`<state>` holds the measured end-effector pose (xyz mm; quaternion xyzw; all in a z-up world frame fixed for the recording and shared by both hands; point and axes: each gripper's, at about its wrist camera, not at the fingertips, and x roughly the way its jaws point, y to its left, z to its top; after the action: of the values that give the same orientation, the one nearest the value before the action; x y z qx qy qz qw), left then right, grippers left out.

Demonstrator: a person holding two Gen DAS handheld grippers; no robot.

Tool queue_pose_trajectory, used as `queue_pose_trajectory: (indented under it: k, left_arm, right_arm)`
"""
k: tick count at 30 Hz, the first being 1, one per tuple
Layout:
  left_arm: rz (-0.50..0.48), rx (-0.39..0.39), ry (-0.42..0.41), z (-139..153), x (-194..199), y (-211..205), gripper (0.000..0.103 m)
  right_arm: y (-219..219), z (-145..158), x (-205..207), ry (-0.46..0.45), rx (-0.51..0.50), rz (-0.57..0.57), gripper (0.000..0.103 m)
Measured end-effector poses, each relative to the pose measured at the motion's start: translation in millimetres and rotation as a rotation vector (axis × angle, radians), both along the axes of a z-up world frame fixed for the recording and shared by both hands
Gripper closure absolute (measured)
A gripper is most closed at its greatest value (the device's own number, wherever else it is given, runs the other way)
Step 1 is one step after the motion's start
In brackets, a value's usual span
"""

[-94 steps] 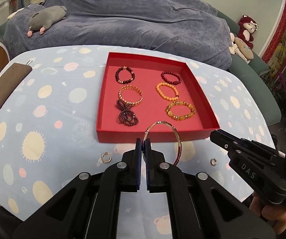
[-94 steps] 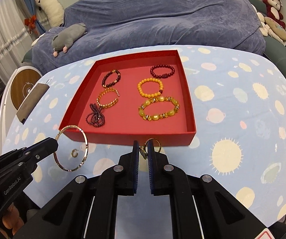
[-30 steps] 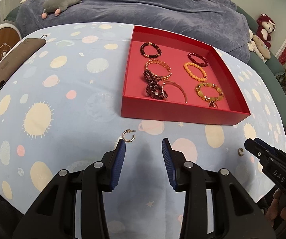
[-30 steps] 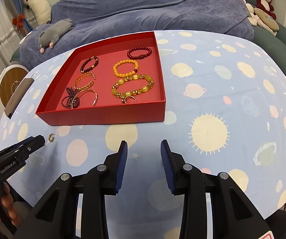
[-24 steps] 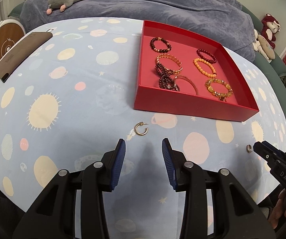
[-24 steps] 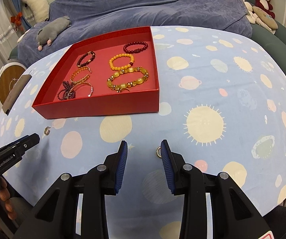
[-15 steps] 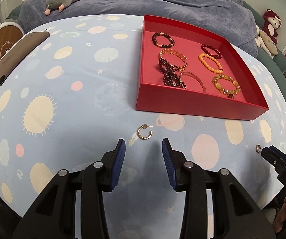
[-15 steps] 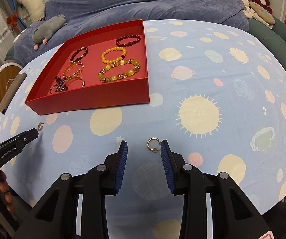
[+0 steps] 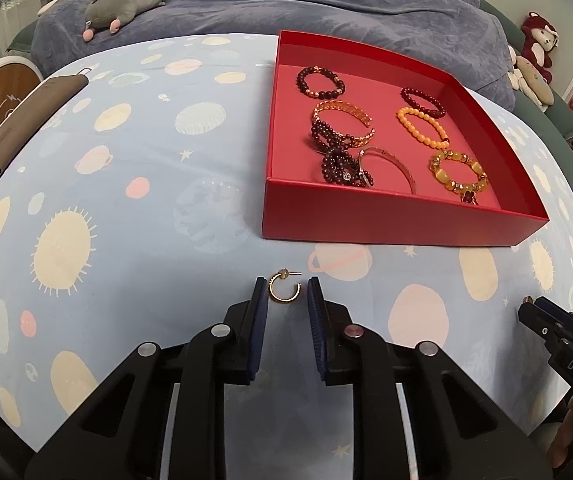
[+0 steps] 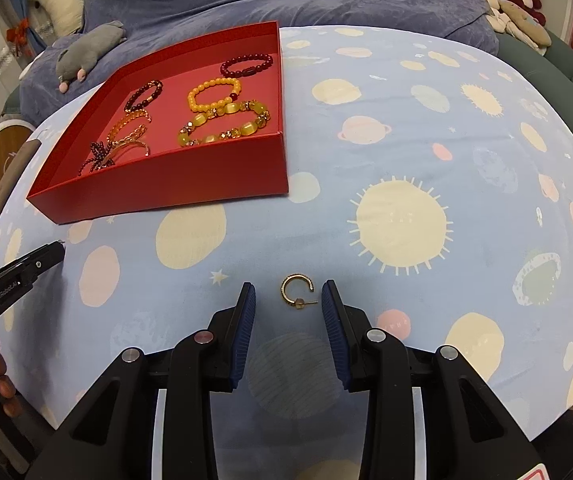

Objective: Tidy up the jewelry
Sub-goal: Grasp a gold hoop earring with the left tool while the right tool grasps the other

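A red tray (image 9: pixel 398 222) holds several bead bracelets and a thin gold bangle (image 9: pixel 394 166); it also shows in the right wrist view (image 10: pixel 174 188). My left gripper (image 9: pixel 285 294) is open, low over the cloth, with a small gold hoop earring (image 9: pixel 284 291) lying between its fingertips. My right gripper (image 10: pixel 289 298) is open, with a second gold hoop earring (image 10: pixel 296 291) lying between its fingertips. Neither earring is gripped. The right gripper's tip shows at the right edge of the left wrist view (image 9: pixel 542 318).
The table wears a blue cloth with sun and planet prints (image 10: pixel 402 224). A brown case (image 9: pixel 26 120) lies at the table's left edge. A blue-covered sofa with a grey plush toy (image 9: pixel 122 0) stands behind the table.
Both grippers let go of the bangle and a hoop, which now lie in the tray. Both have moved down and forward until an earring on the cloth lies between each pair of open fingers.
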<state>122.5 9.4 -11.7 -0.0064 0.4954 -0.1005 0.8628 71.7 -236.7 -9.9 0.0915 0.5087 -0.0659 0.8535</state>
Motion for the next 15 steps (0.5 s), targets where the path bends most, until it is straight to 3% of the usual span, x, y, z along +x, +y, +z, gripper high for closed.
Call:
queue_pose_trajectory:
  k: [8, 15]
  left_arm:
    - [-0.014, -0.004, -0.003, 0.0, -2.7, -0.9, 0.087]
    - [-0.013, -0.009, 0.008, 1.8, -7.2, -0.9, 0.087]
  right_arm:
    - [0.3, -0.3, 2.1, -0.002, -0.012, 0.012, 0.086]
    - [0.9, 0.5, -0.1, -0.003, -0.004, 0.014, 0.087]
